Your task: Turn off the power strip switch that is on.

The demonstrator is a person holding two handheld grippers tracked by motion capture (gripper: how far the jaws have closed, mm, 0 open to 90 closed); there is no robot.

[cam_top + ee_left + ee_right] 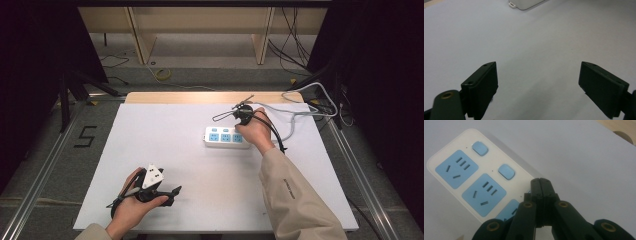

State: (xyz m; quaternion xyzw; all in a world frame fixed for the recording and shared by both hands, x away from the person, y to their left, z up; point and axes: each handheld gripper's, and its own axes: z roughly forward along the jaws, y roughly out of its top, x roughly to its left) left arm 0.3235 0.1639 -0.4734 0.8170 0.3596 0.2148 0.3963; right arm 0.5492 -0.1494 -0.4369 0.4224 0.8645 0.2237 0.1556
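- On the counter (165, 150), right of centre, lies the white power strip (227, 137); three blue sockets face up, each with a blue switch button beside it; grey cord (295, 117) runs off its right end toward the far right edge.
- Right gripper (541, 180): jaws closed tip to tip, nothing between them; tips poised over the third switch button, the one nearest the cord end; that button is mostly hidden behind the jaws, so contact cannot be confirmed.
- Left gripper (172, 191): rests near the front left of the counter, well apart from the strip; jaws wide open and empty.
- Judged step: pressing a switch with the closed tips.
- To do it well: keep jaws shut so the tip stays one firm point; centre it on the button, clear of the socket slots; press straight down, not aslant, lest the strip slide on the smooth sheet; if it does shift, steady the free end with the left gripper.
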